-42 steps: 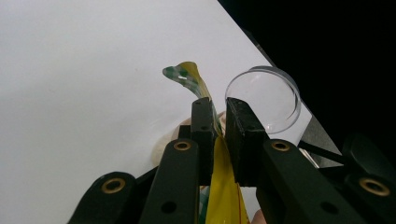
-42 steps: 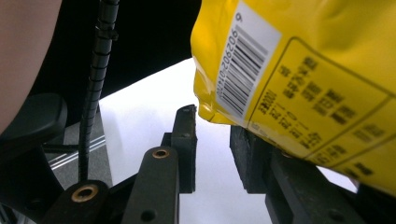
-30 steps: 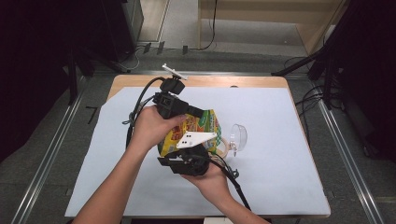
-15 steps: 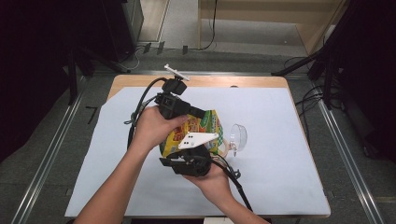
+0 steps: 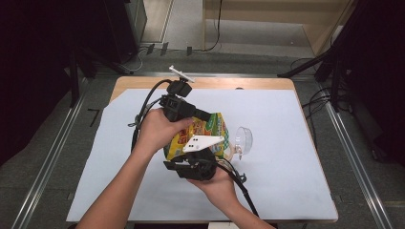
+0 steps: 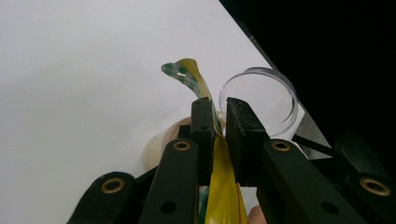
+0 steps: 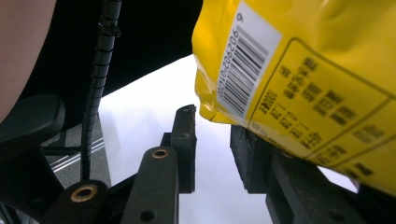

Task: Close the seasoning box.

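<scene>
Since the earlier frames: no item has shifted; both my hands and the packet sit where they were.

Item: yellow snack packet point(image 5: 206, 133), held up off the white sheet point(image 5: 296, 143) near the table's middle. Long axis runs from near left to far right, its far end toward the clear plastic dish point(image 5: 243, 139).

Left gripper point(image 6: 218, 116): jaws pinched together on the packet's thin sealed edge. In the left gripper view the yellow film rises between the pads and curls over just beyond the tips. My left hand point(image 5: 160, 129) grips this tool on the packet's left side.

Right gripper point(image 7: 212, 140): jaws apart, nothing between the pads. In the right gripper view the packet's barcode corner hangs just above the gap and lies against the right-hand jaw. My right hand point(image 5: 217, 179) holds this tool at the packet's near side.

Surroundings: the dish lies on the sheet just right of the packet. A pale round object point(image 6: 161, 147) sits on the sheet under the left gripper; I cannot tell what it is. The sheet is bare to the right and far right. The wooden table edge point(image 5: 267, 83) shows along the far side.
</scene>
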Action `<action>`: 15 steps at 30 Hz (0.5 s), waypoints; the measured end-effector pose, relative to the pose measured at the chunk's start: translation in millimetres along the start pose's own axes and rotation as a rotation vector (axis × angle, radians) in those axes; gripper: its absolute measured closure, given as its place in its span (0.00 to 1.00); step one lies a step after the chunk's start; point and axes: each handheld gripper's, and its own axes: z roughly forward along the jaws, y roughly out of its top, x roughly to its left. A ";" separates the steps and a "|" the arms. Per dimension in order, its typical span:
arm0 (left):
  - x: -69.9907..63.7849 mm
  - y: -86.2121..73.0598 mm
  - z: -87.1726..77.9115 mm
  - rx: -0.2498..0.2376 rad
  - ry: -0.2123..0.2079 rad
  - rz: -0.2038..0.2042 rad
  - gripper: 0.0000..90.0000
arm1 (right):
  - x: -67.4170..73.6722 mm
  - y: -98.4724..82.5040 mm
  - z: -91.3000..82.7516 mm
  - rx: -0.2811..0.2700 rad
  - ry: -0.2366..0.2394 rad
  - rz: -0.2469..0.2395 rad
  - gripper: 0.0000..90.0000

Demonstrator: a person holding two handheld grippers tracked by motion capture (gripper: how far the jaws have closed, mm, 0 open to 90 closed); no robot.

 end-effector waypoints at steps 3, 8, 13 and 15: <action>0.1 0.1 -0.1 0.003 0.000 0.004 0.91 | -0.1 -0.1 -0.3 0.001 -0.001 0.000 0.80; -0.4 0.0 0.0 0.001 0.001 0.006 0.91 | 0.0 -0.2 -0.6 0.001 0.000 -0.001 0.80; -0.9 -0.4 -0.5 0.001 -0.001 0.008 0.91 | 0.1 -0.4 -0.4 0.002 -0.001 -0.005 0.81; -0.5 -0.3 -0.6 0.000 -0.003 0.009 0.91 | 0.2 -0.3 -0.3 0.001 -0.001 -0.007 0.81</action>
